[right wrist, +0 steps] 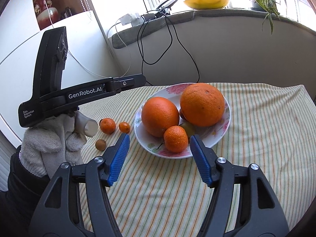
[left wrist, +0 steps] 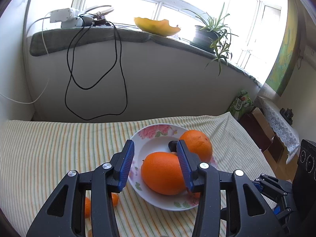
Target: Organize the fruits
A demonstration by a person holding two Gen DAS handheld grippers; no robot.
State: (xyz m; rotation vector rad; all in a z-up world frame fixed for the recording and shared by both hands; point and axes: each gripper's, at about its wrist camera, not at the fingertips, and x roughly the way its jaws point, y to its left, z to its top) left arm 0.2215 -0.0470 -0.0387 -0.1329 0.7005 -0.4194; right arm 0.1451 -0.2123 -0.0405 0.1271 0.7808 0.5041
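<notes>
A flowered plate on the striped cloth holds two big oranges, a small mandarin and a greenish fruit. My right gripper is open just in front of the plate, and the mandarin lies beyond its fingertips, untouched. My left gripper is open and holds nothing. It hovers above the plate with the near orange below it. Left of the plate lie a mandarin, a tiny orange fruit and a brown fruit.
A gloved hand holds the left gripper at the table's left side. Behind the table is a grey wall with black cables hanging from the windowsill. The sill bears a yellow bowl and a potted plant. The cloth drops off at the right edge.
</notes>
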